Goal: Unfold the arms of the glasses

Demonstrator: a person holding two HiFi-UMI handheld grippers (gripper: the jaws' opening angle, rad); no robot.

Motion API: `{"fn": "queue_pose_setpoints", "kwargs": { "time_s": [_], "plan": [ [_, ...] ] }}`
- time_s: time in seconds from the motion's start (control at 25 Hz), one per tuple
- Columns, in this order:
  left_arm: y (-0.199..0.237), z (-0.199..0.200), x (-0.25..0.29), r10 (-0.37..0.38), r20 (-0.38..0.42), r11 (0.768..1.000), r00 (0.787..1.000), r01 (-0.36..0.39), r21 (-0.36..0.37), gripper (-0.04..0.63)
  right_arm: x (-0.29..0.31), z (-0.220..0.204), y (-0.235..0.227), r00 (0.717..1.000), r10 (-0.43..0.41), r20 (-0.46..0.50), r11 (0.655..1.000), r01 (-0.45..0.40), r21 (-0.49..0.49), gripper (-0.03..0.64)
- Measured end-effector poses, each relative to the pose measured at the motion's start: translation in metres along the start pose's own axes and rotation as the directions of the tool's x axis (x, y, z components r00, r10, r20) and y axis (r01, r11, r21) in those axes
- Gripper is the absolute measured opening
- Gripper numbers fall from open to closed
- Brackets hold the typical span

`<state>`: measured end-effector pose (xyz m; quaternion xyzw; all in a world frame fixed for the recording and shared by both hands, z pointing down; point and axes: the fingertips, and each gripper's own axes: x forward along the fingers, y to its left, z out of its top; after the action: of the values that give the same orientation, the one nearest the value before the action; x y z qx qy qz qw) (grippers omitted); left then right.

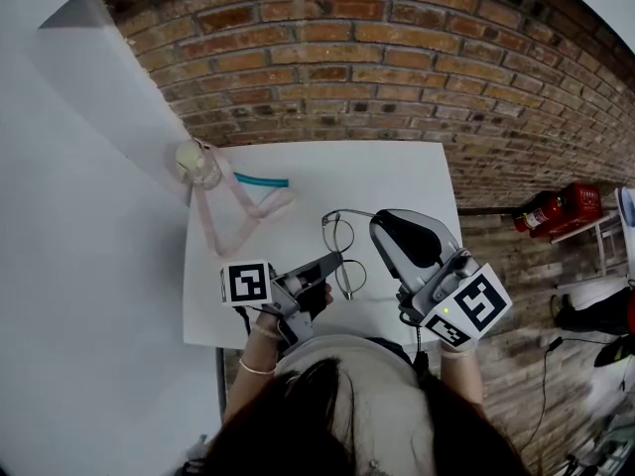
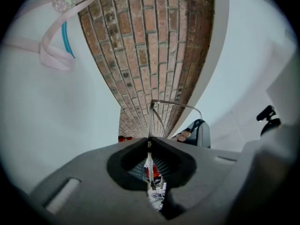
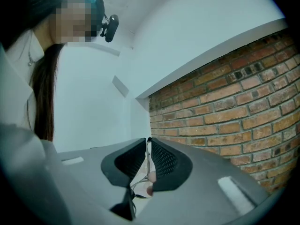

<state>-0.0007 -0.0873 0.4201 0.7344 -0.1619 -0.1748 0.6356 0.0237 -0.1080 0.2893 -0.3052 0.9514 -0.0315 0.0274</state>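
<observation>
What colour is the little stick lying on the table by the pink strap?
The stick is teal blue, clearest in the head view.

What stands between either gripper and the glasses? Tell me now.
Nothing visible does. The left gripper is shut on the glasses' wire frame, and the right gripper is shut on a thin wire, seemingly one arm. The pink strap lies apart.
</observation>
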Motion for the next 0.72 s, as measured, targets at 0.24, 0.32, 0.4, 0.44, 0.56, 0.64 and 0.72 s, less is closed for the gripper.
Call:
{"fn": "queue_pose_setpoints", "kwargs": {
  "time_s": [0.24,0.32,0.4,0.44,0.56,0.64,0.72],
  "plan": [
    [-0.0003,0.0013,-0.0028,0.001,0.012,1.000,1.000,-0.001,-0.002,0.023,0.0005,-0.0018,0.0023,1.000,0.002,-0.005,1.000,-0.002,-0.007,0.044],
    [-0.0006,0.0016,-0.0027,-0.001,0.013,1.000,1.000,0.001,0.003,0.023,-0.0001,-0.0024,0.0022,1.000,0.001,-0.005,1.000,-0.001,-0.007,0.046],
    [-0.0012,0.0016,-0.0024,-0.004,0.014,1.000,1.000,0.004,0.008,0.023,-0.0010,-0.0028,0.0019,1.000,-0.001,-0.006,1.000,0.001,-0.006,0.046],
    [-0.0015,0.0015,-0.0024,-0.005,0.015,1.000,1.000,0.005,0.009,0.023,-0.0014,-0.0032,0.0018,1.000,-0.002,-0.007,1.000,0.002,-0.006,0.046],
    [-0.0019,0.0010,-0.0031,-0.002,0.017,1.000,1.000,0.002,0.004,0.023,-0.0025,-0.0048,0.0021,1.000,-0.004,-0.011,1.000,0.004,-0.004,0.047],
    [-0.0026,0.0013,-0.0032,-0.003,0.016,1.000,1.000,0.002,0.008,0.023,-0.0029,-0.0055,0.0021,1.000,-0.004,-0.013,1.000,0.004,-0.002,0.048],
    [-0.0033,0.0017,-0.0029,-0.004,0.015,1.000,1.000,0.004,0.009,0.022,-0.0029,-0.0062,0.0016,1.000,-0.005,-0.015,1.000,0.005,0.000,0.047]
  ]
}}
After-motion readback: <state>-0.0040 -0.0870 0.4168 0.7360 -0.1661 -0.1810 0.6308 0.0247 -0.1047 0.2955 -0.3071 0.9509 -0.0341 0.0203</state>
